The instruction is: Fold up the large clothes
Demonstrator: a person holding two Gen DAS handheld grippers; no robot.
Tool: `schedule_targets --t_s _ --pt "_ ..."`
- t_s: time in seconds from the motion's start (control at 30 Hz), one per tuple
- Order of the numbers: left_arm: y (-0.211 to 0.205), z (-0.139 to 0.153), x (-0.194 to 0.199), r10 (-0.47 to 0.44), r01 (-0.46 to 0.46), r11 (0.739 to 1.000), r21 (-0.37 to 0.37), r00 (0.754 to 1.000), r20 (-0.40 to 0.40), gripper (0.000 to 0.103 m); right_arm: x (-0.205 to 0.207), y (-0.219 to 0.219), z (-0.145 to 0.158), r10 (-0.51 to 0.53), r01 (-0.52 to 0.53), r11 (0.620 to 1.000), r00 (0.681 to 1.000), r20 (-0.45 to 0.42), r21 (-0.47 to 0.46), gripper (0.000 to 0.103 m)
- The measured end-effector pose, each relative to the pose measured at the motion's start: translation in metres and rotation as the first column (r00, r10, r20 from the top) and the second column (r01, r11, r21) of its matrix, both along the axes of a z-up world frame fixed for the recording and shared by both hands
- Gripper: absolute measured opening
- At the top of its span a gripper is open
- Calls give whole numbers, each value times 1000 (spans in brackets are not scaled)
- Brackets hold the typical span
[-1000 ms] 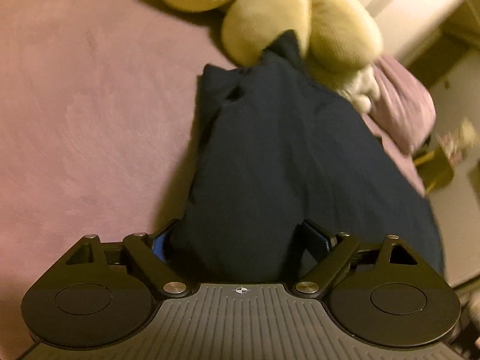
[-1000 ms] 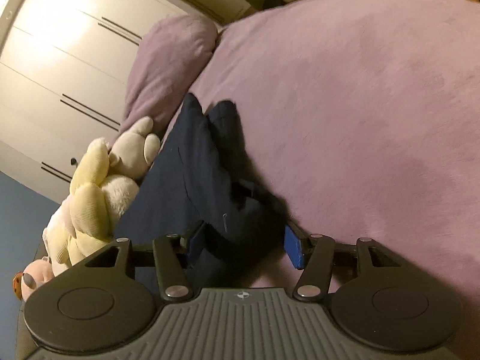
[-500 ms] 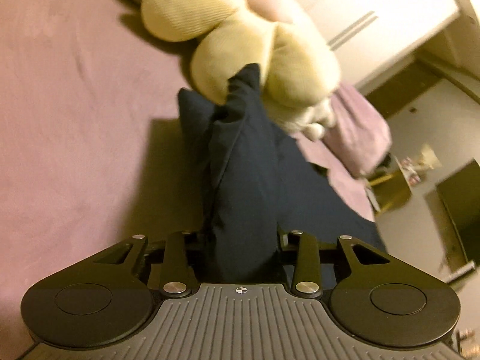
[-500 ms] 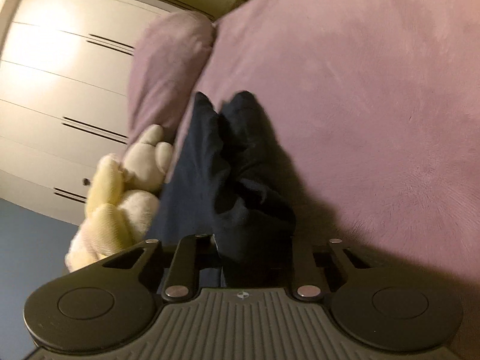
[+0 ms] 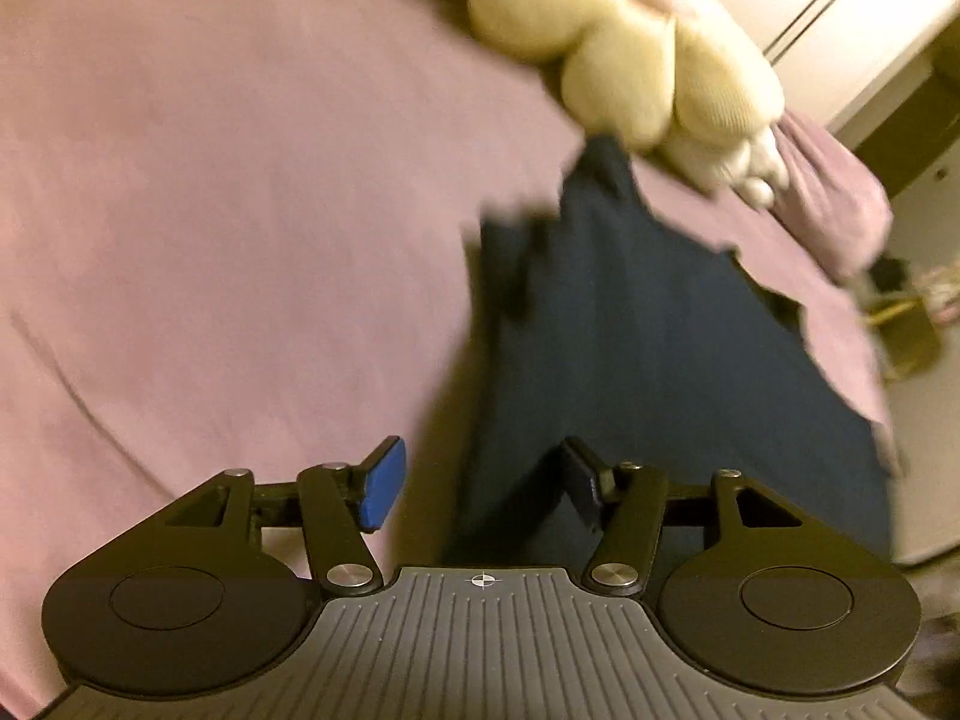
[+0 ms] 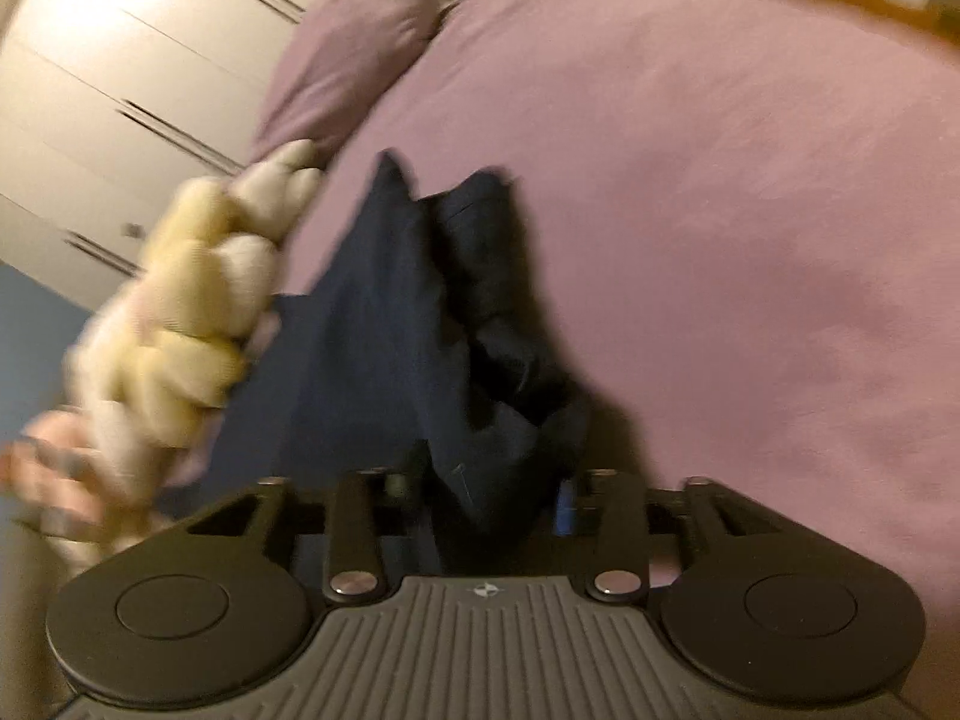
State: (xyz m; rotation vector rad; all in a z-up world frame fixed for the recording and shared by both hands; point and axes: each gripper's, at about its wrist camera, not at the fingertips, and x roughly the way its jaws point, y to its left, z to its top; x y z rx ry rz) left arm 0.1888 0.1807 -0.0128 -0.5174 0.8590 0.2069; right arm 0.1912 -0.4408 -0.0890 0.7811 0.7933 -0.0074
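Note:
A dark navy garment [image 5: 630, 330] lies bunched in a long heap on the mauve bed [image 5: 240, 210]. My left gripper [image 5: 480, 489] hovers over its near end with jaws opening. The blue left pad [image 5: 381, 489] is clear of the cloth, and the right finger sits at the cloth's edge. In the right wrist view the garment [image 6: 384, 300] runs away from my right gripper [image 6: 480, 498], whose jaws are also opening. A fold of cloth still stands between them, and the picture is blurred.
A cream plush toy [image 5: 630, 60] [image 6: 198, 276] lies against the garment's far end. A mauve pillow [image 6: 348, 60] sits at the head of the bed [image 6: 720, 210]. White wardrobe doors [image 6: 90, 90] stand behind. A yellowish object [image 5: 906, 330] is beside the bed.
Half a second ago both grippers were shut on the navy cloth. Now both have spread their jaws, and the left one has shifted so its left pad is off the cloth.

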Motion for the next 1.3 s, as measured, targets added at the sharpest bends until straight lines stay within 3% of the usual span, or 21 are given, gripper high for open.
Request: schedule_targets --t_s 0.07,0.13,0.2,0.3,0.43,0.5,0.57,0.63,0.7,0.8,0.87,0.9,1.0,1.1,1.17,1.3 --pt "-28 20 20 -42 33 988 149 997 57 63 -1 14 33 3 20 975 995 104 -223 52" --pt "-59 32 46 -134 109 971 214 985 107 73 11 38 56 69 15 925 976 205 -381 56" --pt "-94 35 75 -222 169 951 259 956 193 77 42 66 63 166 -65 915 961 223 -398 55" --pt "-137 21 125 -251 154 924 349 935 252 78 95 122 60 291 -164 888 923 250 -430 36" --pt "-153 -28 169 -228 121 923 365 937 266 78 163 192 34 370 -239 827 913 172 -509 14" --pt "-146 -64 170 -197 105 939 328 944 264 79 172 208 13 397 -273 817 905 152 -508 14" --pt "-144 -69 167 -179 86 942 324 946 269 81 170 217 -17 411 -272 785 901 139 -557 13" --pt "-150 -62 176 -198 106 926 361 953 228 82 171 221 -34 403 -255 796 900 167 -548 11" --pt "-143 -52 182 -207 120 930 348 952 225 82 180 224 -33 414 -268 788 897 155 -554 10" --pt "-114 -48 190 -139 31 909 416 963 232 83 186 212 -24 431 -303 804 890 150 -512 10" --pt "-89 -52 198 -88 7 923 386 977 192 82 194 197 -15 431 -278 783 888 164 -556 9" --pt "-80 -53 200 -40 -26 932 361 984 175 82 200 182 -13 384 -226 784 908 167 -578 9" --pt "-59 -64 205 42 -78 963 257 989 144 91 215 122 -17 254 -150 873 952 172 -464 0" --pt "-59 -72 211 43 -70 967 245 993 113 94 206 83 -25 199 -96 899 959 204 -426 0" --pt "-58 -75 212 45 -69 971 230 993 109 95 201 66 -34 180 -95 941 953 242 -324 0" --pt "-50 -81 215 62 -81 982 170 991 117 98 205 49 -51 148 -95 975 952 270 -199 0"
